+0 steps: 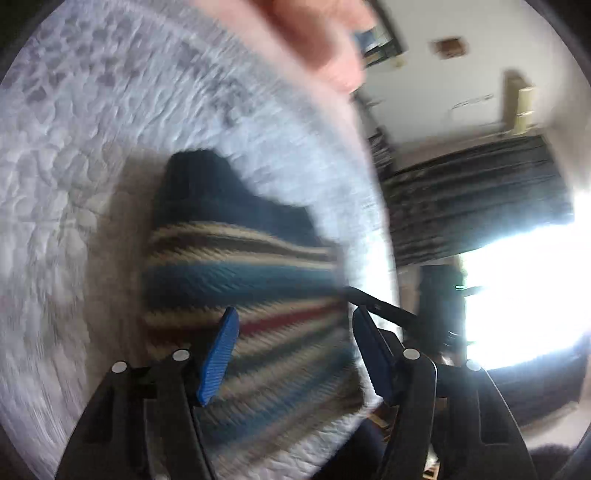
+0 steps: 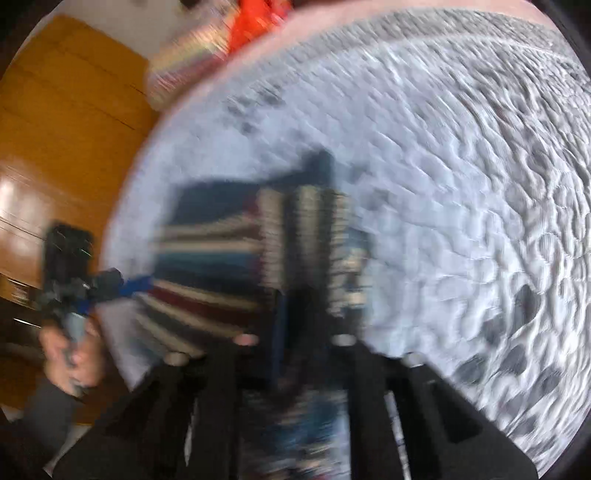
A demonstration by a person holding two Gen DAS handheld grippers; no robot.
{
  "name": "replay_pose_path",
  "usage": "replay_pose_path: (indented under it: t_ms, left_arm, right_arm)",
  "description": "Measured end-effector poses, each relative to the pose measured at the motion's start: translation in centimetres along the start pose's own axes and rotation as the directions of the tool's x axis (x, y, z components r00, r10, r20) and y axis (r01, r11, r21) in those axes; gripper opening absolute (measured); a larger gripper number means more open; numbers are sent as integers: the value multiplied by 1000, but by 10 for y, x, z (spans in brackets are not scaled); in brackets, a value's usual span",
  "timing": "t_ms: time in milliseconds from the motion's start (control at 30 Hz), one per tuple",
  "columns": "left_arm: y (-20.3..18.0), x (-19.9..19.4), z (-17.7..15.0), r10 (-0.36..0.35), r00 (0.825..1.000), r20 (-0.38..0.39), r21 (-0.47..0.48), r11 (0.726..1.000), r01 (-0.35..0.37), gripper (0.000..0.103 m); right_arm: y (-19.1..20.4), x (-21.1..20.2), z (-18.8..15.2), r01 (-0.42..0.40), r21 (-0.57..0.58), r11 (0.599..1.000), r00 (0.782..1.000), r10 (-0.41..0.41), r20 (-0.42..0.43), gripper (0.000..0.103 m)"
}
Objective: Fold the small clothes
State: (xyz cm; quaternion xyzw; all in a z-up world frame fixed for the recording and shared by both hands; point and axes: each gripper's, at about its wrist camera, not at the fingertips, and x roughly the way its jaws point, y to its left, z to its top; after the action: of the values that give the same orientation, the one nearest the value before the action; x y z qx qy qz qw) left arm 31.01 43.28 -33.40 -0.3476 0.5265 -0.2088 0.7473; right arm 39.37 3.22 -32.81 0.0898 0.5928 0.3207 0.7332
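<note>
A small striped knit garment (image 1: 236,280), dark blue at its top with cream, blue and red bands, lies on a pale quilted bedspread (image 1: 92,147). My left gripper (image 1: 295,354) hovers just over its lower part, blue pads (image 1: 219,354) wide apart and empty. The right wrist view is heavily blurred. There the garment (image 2: 210,258) has one part turned up so that its stripes run vertically (image 2: 314,229), and my right gripper (image 2: 291,325) looks shut on that part. The left gripper (image 2: 135,286) shows at the garment's left edge, held by a hand (image 2: 70,354).
The bedspread (image 2: 461,221) has a pink border (image 2: 207,85) and stretches far to the right. Beyond the bed edge are a wooden wardrobe (image 2: 55,129), an orange item (image 2: 258,22), a dark curtain (image 1: 480,206) and a bright window (image 1: 524,295).
</note>
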Motion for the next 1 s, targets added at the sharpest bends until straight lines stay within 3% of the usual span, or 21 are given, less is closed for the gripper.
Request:
replay_pose_path:
  t_ms: [100,133,267,300,333,400,500,533,633,700,767,800,900,1000]
  left_arm:
    - [5,-1,4,23,1000,-16,13,1000,-22,56]
    - [-1,-10,1,26,1000,-7,24,999,-26,56]
    - [-34,-27,-21,-61,998,-4,120,991,61,56]
    - [-41,-24,-27,-45,999,-21,134,990,47,56]
    - [-41,-16,-34,14,999,-44,153,988,-7,56]
    - [-36,5,-45,142,988,-64,204,971,-126,47]
    - [-39,3,-44,155,987,-36,191,971,-145,49]
    - [-46,-5,-46,148,989,-20,197,970,-141,50]
    - [-59,-30,-64,86,996,-2,219,972,-83,51]
    - [-57,-30,-77,154,988,1,229,962,-151,51]
    - [-46,-19,-81,169,986,-4,206,965,-164,51]
    - [-44,-15,-83,173,985,2,207,964,-170,51]
    - [-59,-12,-90,236,971,36,248,939,-238,54]
    - [-77,-33,-107,207,976,70,279,935,-218,62]
  right_arm:
    - [1,-14,-2,-26,5,1000,1000,26,14,1]
    - [10,-27,-6,-20,-26,999,999,21,32,7]
    - [42,-47,-40,-51,-179,983,999,49,-11,7]
    - [45,-43,-47,-39,-202,979,999,32,-40,7]
    - [42,-32,-57,-1,-225,974,997,-16,-74,4]
    - [33,-22,-64,52,-249,967,996,-70,-63,4]
    - [27,-33,-63,40,-207,978,997,-52,-49,5]
    - [36,-40,-63,49,-221,974,998,-58,-33,10]
    - [52,-70,-77,21,-259,966,1000,-25,-12,10]
    - [51,-62,-90,58,-281,958,997,-72,-37,8]
    - [43,-37,-102,127,-293,948,987,-149,-55,3]
    - [42,-33,-102,127,-279,952,988,-148,-53,3]
    - [45,-46,-99,127,-246,961,990,-140,-35,3]
    - [57,-78,-108,170,-264,949,985,-168,31,6]
